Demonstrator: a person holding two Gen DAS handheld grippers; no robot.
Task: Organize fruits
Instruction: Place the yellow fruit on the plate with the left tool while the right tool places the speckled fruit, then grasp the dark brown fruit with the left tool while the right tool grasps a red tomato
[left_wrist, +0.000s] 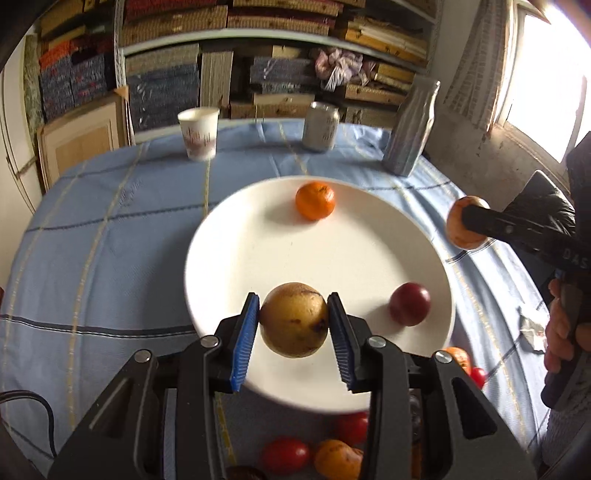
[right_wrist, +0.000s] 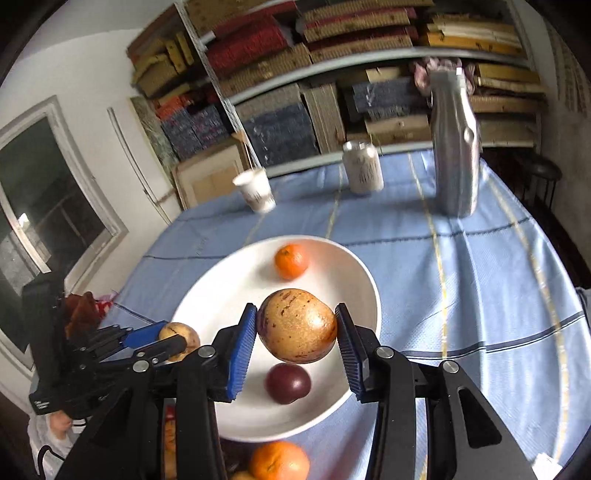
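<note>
Blue tablecloth (left_wrist: 110, 229), white plate (left_wrist: 236, 236) mid-table. Left gripper (left_wrist: 293, 321) and right gripper (right_wrist: 297, 326) each clamp a yellowish fruit (left_wrist: 293, 319) (right_wrist: 297, 325) right above the plate, so it's basically straight down.

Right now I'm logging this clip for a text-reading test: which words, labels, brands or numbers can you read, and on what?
"DAS": pale letters on the black body of the right gripper, cut off at the frame edge in the left wrist view.
Paper cup: reddish print, too blurred to read.
Can: dark markings, too blurred to read.
Silver pouch: no readable text.
</note>
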